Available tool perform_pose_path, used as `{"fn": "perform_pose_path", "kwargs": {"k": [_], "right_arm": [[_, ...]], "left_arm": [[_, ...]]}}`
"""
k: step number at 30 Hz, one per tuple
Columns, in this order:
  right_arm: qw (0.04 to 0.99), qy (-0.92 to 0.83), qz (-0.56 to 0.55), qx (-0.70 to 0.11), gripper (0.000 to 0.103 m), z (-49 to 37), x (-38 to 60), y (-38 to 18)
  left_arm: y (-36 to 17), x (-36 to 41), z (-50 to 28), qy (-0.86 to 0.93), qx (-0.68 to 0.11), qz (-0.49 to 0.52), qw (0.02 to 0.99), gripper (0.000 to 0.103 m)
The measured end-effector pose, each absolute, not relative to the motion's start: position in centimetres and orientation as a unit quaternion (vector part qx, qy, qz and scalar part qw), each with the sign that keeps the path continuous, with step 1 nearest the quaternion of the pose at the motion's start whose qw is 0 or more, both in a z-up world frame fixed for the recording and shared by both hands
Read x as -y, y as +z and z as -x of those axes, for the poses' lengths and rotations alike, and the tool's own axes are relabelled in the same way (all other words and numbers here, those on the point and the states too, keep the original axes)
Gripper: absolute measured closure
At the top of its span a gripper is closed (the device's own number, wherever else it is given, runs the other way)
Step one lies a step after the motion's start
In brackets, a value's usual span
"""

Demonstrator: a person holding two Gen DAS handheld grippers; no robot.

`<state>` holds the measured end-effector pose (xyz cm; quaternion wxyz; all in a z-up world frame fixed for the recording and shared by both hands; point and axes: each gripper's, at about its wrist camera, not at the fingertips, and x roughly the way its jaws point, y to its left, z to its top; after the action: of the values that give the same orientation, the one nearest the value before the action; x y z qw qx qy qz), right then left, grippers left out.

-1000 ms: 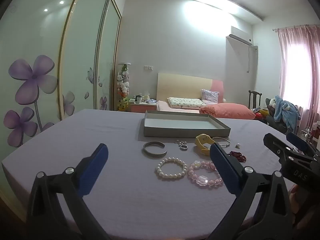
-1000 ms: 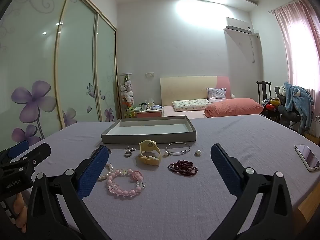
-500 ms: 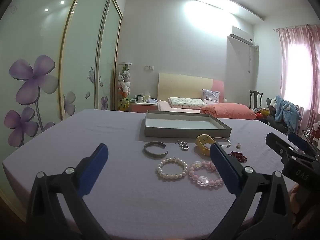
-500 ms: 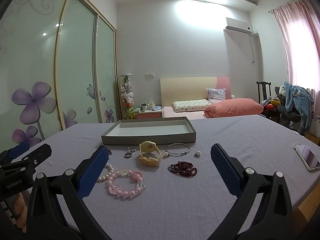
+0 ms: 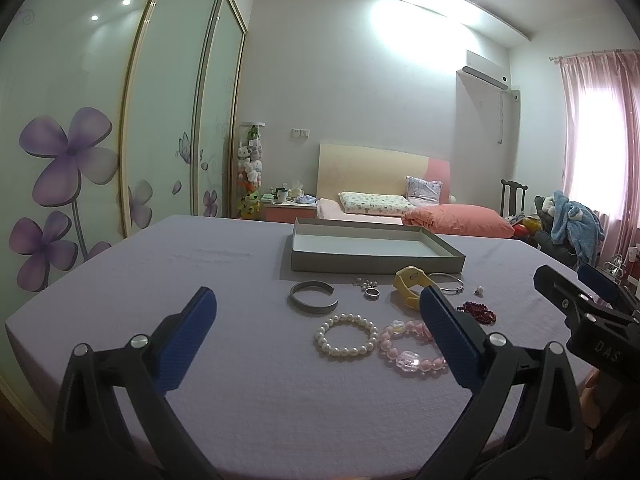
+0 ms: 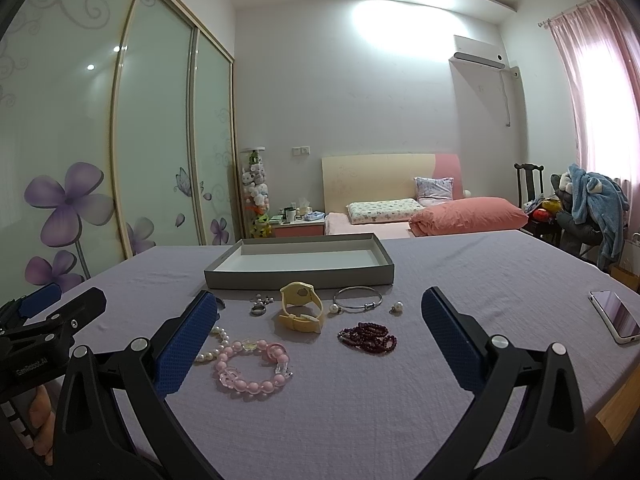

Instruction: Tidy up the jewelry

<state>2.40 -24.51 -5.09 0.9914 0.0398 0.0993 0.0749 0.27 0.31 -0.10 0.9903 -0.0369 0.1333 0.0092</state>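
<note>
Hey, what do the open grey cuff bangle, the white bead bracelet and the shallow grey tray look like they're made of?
Open grey cuff bangle: probably metal, with a dull brushed finish; it is a thin, stiff band that holds its gap.
White bead bracelet: pearl or imitation pearl; round beads with a soft sheen, and which of the two is impossible to tell.
Shallow grey tray: likely cardboard; matt, thin straight walls, pale inside.

Open lilac tablecloth [image 5: 248, 392] lies clear before the wide-spread left gripper [image 5: 316, 332]. Ahead, scattered jewelry crowds the approach to the gray tray [image 6: 300, 276], while a phone [image 6: 618, 316] occupies the table's right edge.
</note>
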Motion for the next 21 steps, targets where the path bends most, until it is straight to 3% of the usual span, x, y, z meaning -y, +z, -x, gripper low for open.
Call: {"fn": "perform_pose_path", "kwargs": {"k": [21], "right_arm": [[0.991,0.074,-0.042,-0.102,0.002,-2.61,24.47,-5.19]], "left_arm": [[-0.17,-0.33,-0.13,0.01,-0.135,0.038,0.99,0.004]]}}
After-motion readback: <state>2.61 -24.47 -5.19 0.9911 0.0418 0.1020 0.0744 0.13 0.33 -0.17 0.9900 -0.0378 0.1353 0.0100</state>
